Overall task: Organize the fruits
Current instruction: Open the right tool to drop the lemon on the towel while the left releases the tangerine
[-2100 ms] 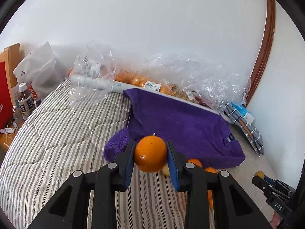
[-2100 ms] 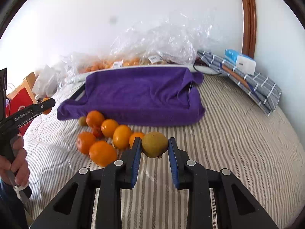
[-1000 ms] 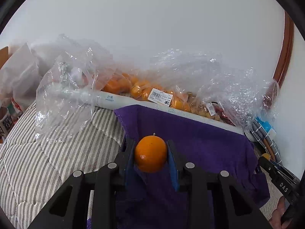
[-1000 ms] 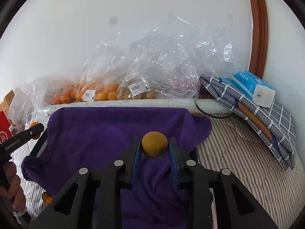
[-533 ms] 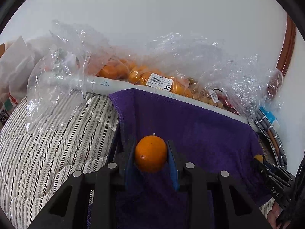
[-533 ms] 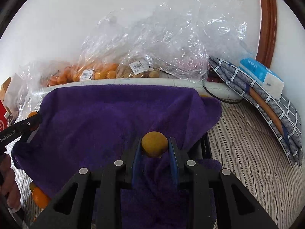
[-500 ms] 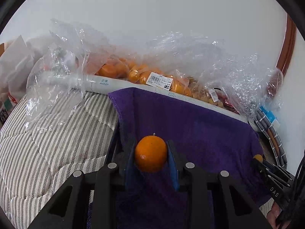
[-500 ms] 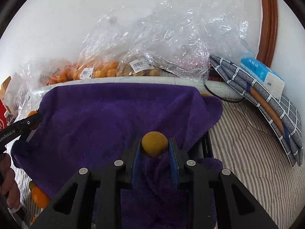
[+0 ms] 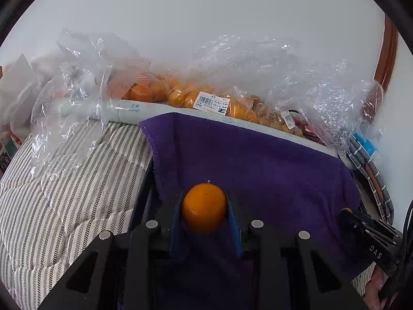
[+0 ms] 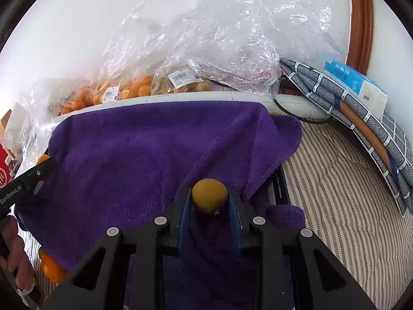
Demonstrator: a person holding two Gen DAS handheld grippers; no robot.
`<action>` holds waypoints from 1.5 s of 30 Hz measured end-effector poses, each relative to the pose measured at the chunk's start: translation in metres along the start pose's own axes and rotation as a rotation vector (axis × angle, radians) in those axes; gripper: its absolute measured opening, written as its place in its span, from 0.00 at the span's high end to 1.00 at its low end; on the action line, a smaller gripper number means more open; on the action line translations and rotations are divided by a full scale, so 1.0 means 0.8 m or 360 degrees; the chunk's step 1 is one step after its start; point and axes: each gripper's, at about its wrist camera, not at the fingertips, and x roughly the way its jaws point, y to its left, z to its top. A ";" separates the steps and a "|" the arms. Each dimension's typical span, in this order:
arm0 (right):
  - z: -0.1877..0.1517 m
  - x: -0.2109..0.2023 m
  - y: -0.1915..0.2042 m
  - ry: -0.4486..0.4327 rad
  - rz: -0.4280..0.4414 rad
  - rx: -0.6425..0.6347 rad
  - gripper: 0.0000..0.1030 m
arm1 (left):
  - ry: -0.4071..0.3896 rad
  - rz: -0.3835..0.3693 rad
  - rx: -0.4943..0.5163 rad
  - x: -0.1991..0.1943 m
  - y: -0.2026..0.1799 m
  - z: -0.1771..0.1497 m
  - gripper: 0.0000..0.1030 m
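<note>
The left gripper [image 9: 204,213] is pinched on an orange [image 9: 204,207], its blue pads [image 9: 175,222] pressing both sides of the fruit, which sits over the purple towel [image 9: 258,170] near the towel's left edge. The right gripper [image 10: 209,204] is clamped on a smaller yellow-brown fruit [image 10: 209,195], held above the same towel close to its right edge, where the cloth folds down onto the striped bedcover [image 10: 340,201]. Along the bed's far edge, against the wall, clear plastic bags [image 10: 180,59] hold more oranges. One loose orange [image 10: 53,271] peeks out at the towel's near left corner, beside a person's hand [image 10: 18,258] holding the left gripper
</note>
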 end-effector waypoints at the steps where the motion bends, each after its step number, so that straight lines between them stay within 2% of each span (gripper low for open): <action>1: 0.000 0.000 0.000 0.0000 0.0005 -0.0004 0.69 | 0.0006 -0.0003 0.0003 0.001 0.000 0.000 0.70; 5: 0.000 -0.004 0.003 -0.0020 0.0027 -0.0020 0.62 | 0.0011 -0.0005 0.0012 0.001 -0.002 -0.001 0.70; 7: 0.000 -0.009 0.005 -0.0043 0.0031 -0.0024 0.54 | 0.0014 -0.0014 0.0011 0.000 -0.001 0.000 0.70; 10: 0.001 -0.018 0.007 -0.0103 0.0030 -0.0036 0.47 | 0.0013 -0.0013 0.0016 0.001 -0.002 -0.001 0.70; 20: 0.002 -0.028 0.007 -0.0195 0.0026 -0.0013 0.47 | 0.0016 -0.0010 0.0032 0.000 -0.004 -0.001 0.70; 25: 0.002 -0.029 0.002 -0.0196 0.0034 0.0035 0.47 | 0.0013 -0.0020 0.0049 -0.001 -0.005 -0.001 0.70; 30: 0.003 -0.038 -0.005 -0.0259 0.0049 0.0087 0.47 | -0.0043 -0.0042 0.0041 -0.011 -0.004 0.000 0.61; 35: 0.006 -0.037 -0.012 -0.0232 0.0037 0.0142 0.47 | -0.0118 -0.0067 0.0008 -0.024 0.000 0.001 0.59; 40: 0.006 -0.040 -0.023 -0.0189 0.0131 0.0198 0.47 | -0.0207 -0.0088 0.0026 -0.043 -0.003 0.002 0.59; 42: 0.005 -0.042 -0.024 -0.0186 0.0147 0.0204 0.47 | -0.0215 -0.0088 0.0030 -0.046 -0.006 0.003 0.59; 45: 0.006 -0.048 -0.022 -0.0197 0.0187 0.0208 0.48 | -0.0202 -0.0156 0.0010 -0.049 -0.006 0.005 0.59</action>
